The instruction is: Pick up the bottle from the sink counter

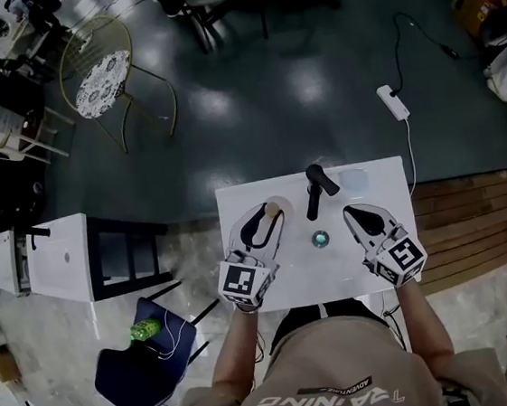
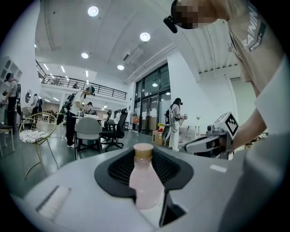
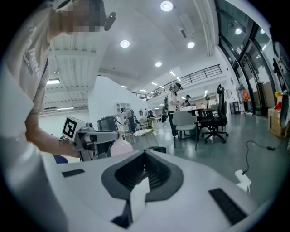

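Observation:
A pale pink bottle (image 2: 145,181) with a tan cap (image 1: 271,209) stands upright between the jaws of my left gripper (image 2: 144,153), which is shut on it. In the head view that gripper (image 1: 263,224) is over the back left of the white sink counter (image 1: 290,280). The bottle's base is hidden, so I cannot tell whether it rests on the counter. My right gripper (image 1: 362,219) hovers over the counter's right side, shut and holding nothing. In its own view the right gripper (image 3: 144,156) has its jaw tips meeting, and the left gripper (image 3: 93,135) with the bottle (image 3: 121,147) shows beside it.
A black faucet (image 1: 317,187) stands at the counter's back middle, with the drain (image 1: 319,238) in front of it. A white cabinet (image 1: 60,259) and a blue chair (image 1: 144,360) holding a green bottle (image 1: 145,329) are to the left. Wooden decking (image 1: 466,228) lies to the right.

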`<move>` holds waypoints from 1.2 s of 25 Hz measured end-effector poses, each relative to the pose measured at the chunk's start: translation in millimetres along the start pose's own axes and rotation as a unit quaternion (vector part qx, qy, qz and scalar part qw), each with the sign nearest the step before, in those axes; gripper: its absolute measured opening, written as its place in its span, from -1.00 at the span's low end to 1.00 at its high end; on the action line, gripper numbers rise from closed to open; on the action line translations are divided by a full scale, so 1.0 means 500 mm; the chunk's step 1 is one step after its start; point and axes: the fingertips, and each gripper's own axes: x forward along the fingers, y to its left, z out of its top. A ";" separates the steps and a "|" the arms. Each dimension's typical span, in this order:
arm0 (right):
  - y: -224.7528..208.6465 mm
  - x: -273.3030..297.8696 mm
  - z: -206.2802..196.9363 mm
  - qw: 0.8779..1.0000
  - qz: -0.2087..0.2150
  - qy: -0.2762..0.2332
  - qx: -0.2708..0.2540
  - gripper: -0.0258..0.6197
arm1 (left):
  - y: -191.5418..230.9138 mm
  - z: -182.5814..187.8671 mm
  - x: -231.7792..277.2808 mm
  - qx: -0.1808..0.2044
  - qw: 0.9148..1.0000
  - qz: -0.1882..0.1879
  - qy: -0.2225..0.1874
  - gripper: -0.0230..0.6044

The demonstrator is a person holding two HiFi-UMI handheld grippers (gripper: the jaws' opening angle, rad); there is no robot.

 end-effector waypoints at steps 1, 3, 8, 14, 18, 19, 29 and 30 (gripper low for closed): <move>0.003 0.001 0.007 1.000 0.002 0.000 -0.011 -0.90 | -0.002 0.004 -0.003 0.000 1.000 -0.001 -0.004 -0.52; 0.013 -0.002 0.018 1.000 0.008 -0.001 -0.028 -0.90 | -0.013 0.012 -0.010 -0.004 1.000 0.000 -0.003 -0.52; 0.033 -0.018 0.063 0.999 0.020 -0.023 -0.036 -0.90 | -0.040 0.050 -0.029 -0.006 1.000 -0.001 -0.004 -0.52; 0.041 -0.030 0.114 0.998 0.022 -0.040 -0.033 -0.90 | -0.050 0.102 -0.050 0.010 1.000 -0.003 -0.004 -0.52; 0.042 -0.025 0.139 0.997 0.027 -0.052 -0.041 -0.90 | -0.048 0.133 -0.056 0.011 1.000 -0.002 -0.015 -0.52; 0.044 -0.025 0.145 0.997 0.030 -0.056 -0.043 -0.90 | -0.049 0.140 -0.057 0.012 1.000 -0.002 -0.017 -0.52; 0.060 -0.016 0.192 0.995 0.055 -0.071 -0.052 -0.90 | -0.042 0.159 -0.066 0.017 1.000 0.007 -0.014 -0.52; 0.062 -0.015 0.192 0.995 0.057 -0.070 -0.053 -0.90 | -0.042 0.155 -0.067 0.015 1.000 0.007 -0.013 -0.52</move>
